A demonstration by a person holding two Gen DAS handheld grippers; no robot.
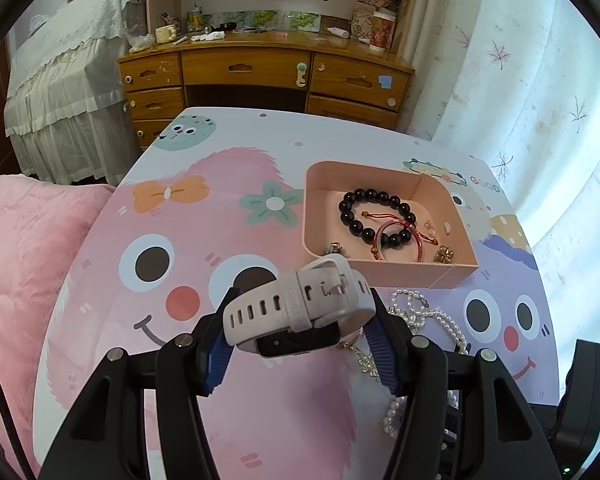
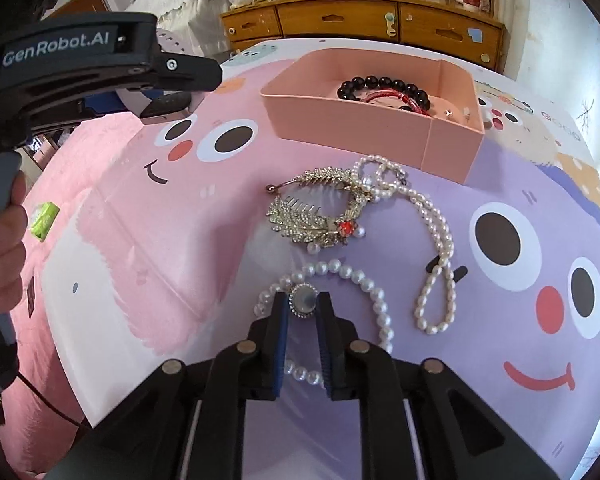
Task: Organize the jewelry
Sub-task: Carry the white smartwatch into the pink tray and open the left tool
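My left gripper (image 1: 300,312) is shut on a white-strapped smartwatch (image 1: 300,304) and holds it above the table, just short of the pink box (image 1: 456,276). The box holds a black bead bracelet (image 1: 356,200), a red bangle (image 1: 412,236) and small pieces. My right gripper (image 2: 303,304) is shut on the round clasp of a pearl bracelet (image 2: 364,280) lying on the table. A gold leaf hair comb (image 2: 312,212) and a long pearl necklace (image 2: 436,236) lie beyond it. The left gripper (image 2: 168,108) with the watch also shows in the right wrist view, at upper left.
The cartoon-printed table (image 1: 180,240) stands beside a pink bed cover (image 1: 24,248). A wooden desk (image 1: 260,68) stands behind, a curtain (image 1: 540,80) at right. A small green packet (image 2: 44,216) lies on the bed cover in the right wrist view.
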